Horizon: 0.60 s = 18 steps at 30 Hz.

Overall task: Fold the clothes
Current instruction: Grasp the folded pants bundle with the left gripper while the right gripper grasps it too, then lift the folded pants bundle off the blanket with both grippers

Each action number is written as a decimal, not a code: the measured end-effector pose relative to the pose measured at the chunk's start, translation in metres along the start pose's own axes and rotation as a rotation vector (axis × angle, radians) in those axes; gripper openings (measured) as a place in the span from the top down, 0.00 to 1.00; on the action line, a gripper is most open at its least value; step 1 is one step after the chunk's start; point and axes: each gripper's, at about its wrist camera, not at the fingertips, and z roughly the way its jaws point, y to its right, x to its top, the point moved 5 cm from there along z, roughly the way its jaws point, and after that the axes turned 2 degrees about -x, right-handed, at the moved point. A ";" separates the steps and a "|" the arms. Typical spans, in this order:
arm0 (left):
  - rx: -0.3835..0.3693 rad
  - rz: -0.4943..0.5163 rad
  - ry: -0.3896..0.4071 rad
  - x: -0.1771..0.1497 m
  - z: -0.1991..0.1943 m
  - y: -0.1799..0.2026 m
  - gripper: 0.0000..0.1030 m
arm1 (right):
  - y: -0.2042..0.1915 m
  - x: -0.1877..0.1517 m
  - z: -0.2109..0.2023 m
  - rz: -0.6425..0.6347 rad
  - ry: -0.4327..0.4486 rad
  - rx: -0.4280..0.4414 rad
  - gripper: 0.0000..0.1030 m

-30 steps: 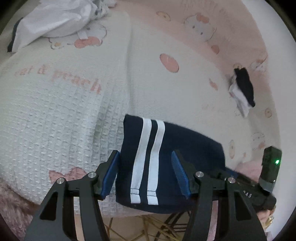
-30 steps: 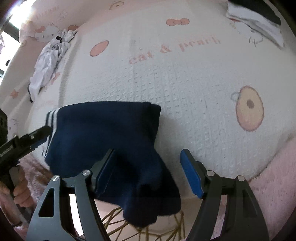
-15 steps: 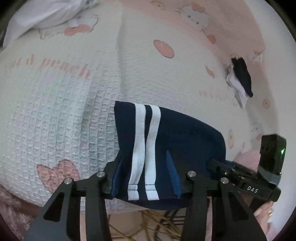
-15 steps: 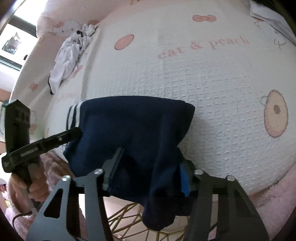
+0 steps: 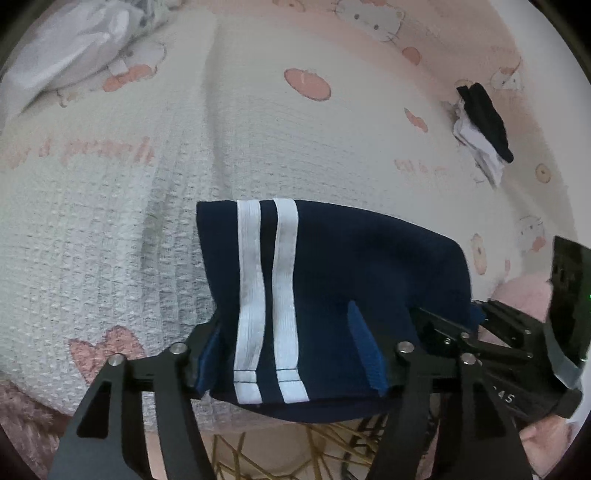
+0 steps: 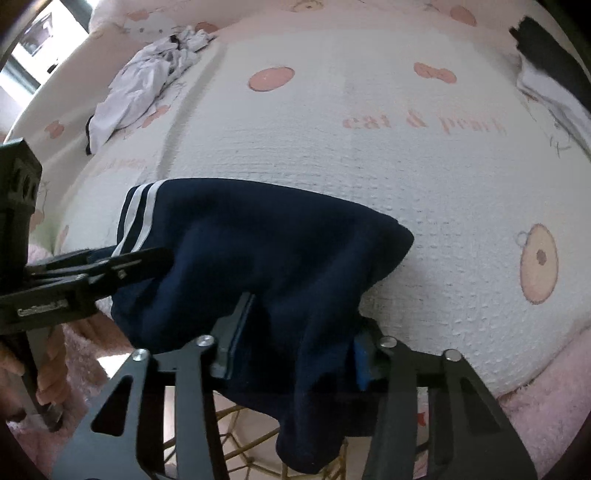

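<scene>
Far left on the white waffle bedspread [image 5: 110, 221]: a crumpled white garment [image 5: 70, 55], well apart from everything else. Next along, the left gripper [image 5: 291, 347] at the near edge of the bed, jaws opening again yet with blue pads [image 5: 365, 350] pressed into the striped end of the navy garment [image 5: 351, 266], white double stripe [image 5: 266, 288] running between them. Navy garment itself folded over, lying at the front edge of the bedspread, near hem hanging off the side. Further right, the right gripper [image 6: 295, 343], jaws closing, narrow, bunching the plain end of the navy garment [image 6: 266, 240], cloth drooping below its fingers [image 6: 232, 332]. Beyond, upper right, a small dark-and-white bundle of clothing [image 5: 484, 125] on the pink printed sheet [image 5: 443, 33]
</scene>
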 end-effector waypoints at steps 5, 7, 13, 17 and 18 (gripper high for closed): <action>0.033 0.060 0.037 -0.001 -0.005 0.011 0.61 | -0.020 0.009 0.007 -0.052 0.010 -0.034 0.62; 0.030 0.064 0.027 -0.002 -0.003 0.009 0.60 | -0.016 0.010 0.009 -0.030 0.001 -0.026 0.58; -0.035 0.011 0.007 0.000 0.002 -0.003 0.55 | -0.009 0.015 0.013 0.010 -0.022 0.003 0.45; 0.011 0.054 0.029 -0.001 0.002 0.004 0.57 | -0.022 0.017 0.012 -0.061 0.000 -0.023 0.59; 0.017 0.058 0.034 -0.002 0.002 0.005 0.59 | -0.025 0.017 0.011 -0.077 0.006 -0.034 0.61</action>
